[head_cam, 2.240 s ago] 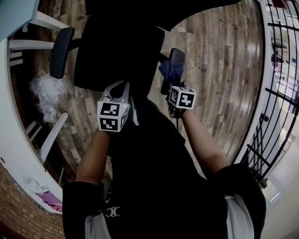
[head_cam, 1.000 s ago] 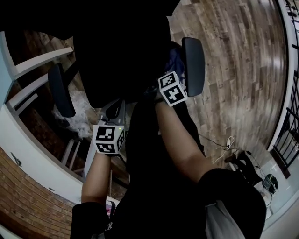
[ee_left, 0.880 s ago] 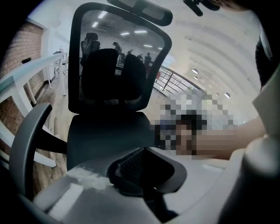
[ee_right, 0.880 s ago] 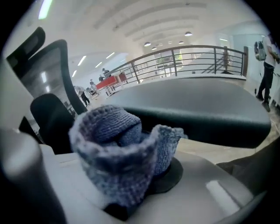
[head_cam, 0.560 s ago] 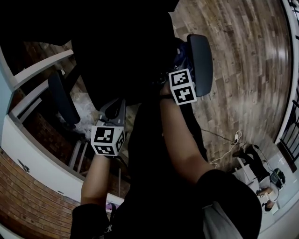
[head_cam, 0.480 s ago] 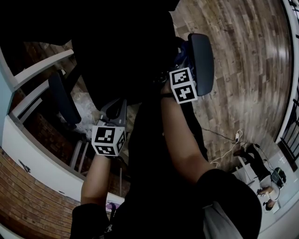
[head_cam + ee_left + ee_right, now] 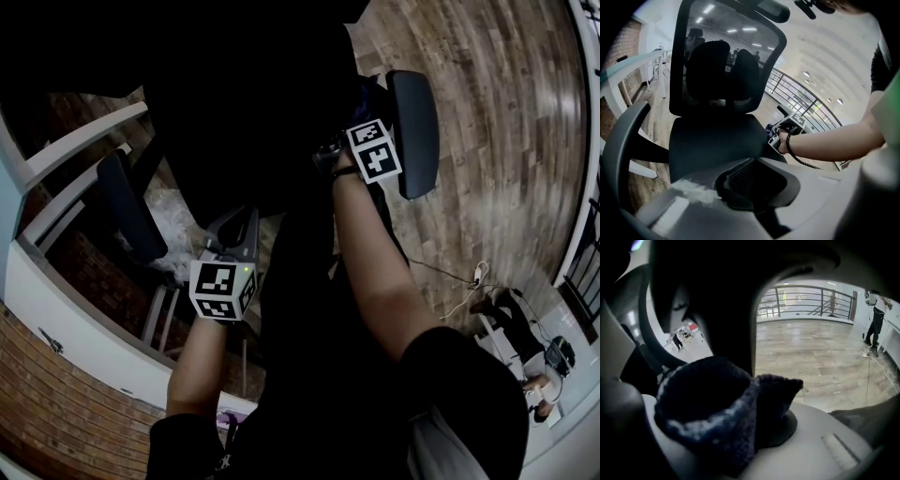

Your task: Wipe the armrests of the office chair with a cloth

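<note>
The black office chair fills the upper head view, its right armrest on the right and its left armrest on the left. My right gripper is shut on a dark blue cloth, held against the right armrest's inner side. From the left gripper view the cloth shows beside the seat. My left gripper hangs low behind the chair, jaws together and holding nothing.
White desk frames and a brick wall stand at the left. A crumpled plastic bag lies under the left armrest. Cables trail over the wood floor at right. A person stands far off by a railing.
The view has swung and the chair now sits turned in frame. My right gripper has slid forward along the right armrest with the cloth. The left gripper has dropped slightly.
</note>
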